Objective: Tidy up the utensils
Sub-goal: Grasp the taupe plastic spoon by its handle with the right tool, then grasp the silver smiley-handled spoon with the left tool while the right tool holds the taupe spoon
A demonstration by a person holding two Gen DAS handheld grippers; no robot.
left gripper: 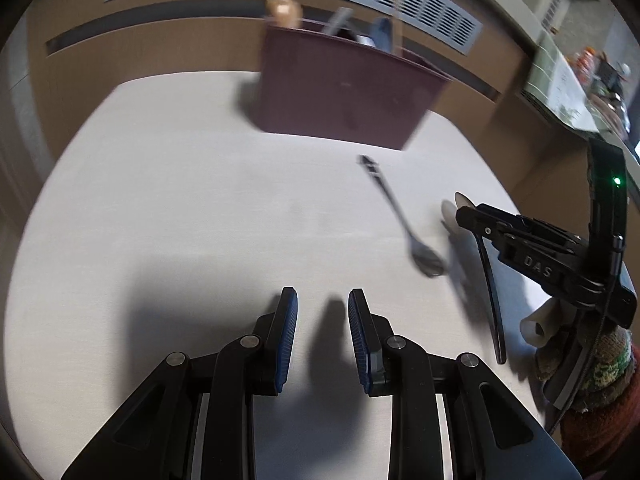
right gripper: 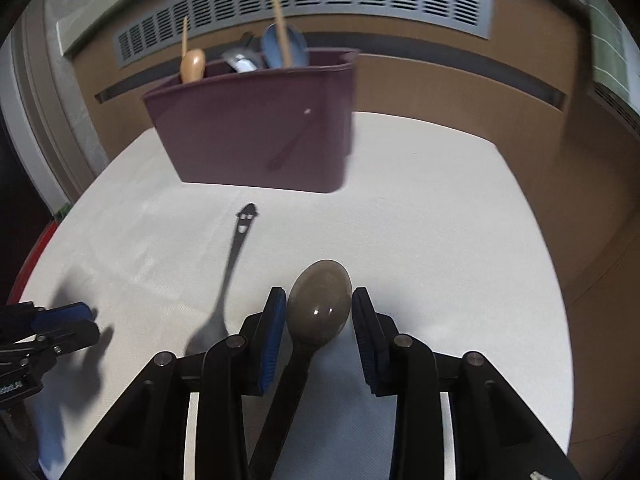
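Observation:
A maroon utensil holder point(right gripper: 256, 136) stands at the far side of the white table point(right gripper: 440, 220) and holds wooden spoons, a blue spoon and metal utensils; it also shows in the left wrist view point(left gripper: 344, 96). A grey-brown spoon with a dark handle point(right gripper: 320, 300) lies on the table between the fingers of my right gripper point(right gripper: 319, 316), which is open around its bowl. A metal spoon point(right gripper: 230, 272) lies to its left, also seen in the left wrist view point(left gripper: 400, 216). My left gripper point(left gripper: 322, 328) is open and empty above the table.
A brown wall with a grey vent grille point(right gripper: 304, 0) runs behind the table. The right gripper's body point(left gripper: 540, 256) shows at the right of the left wrist view, over the dark spoon handle point(left gripper: 494, 300). A cluttered counter point(left gripper: 580, 80) lies far right.

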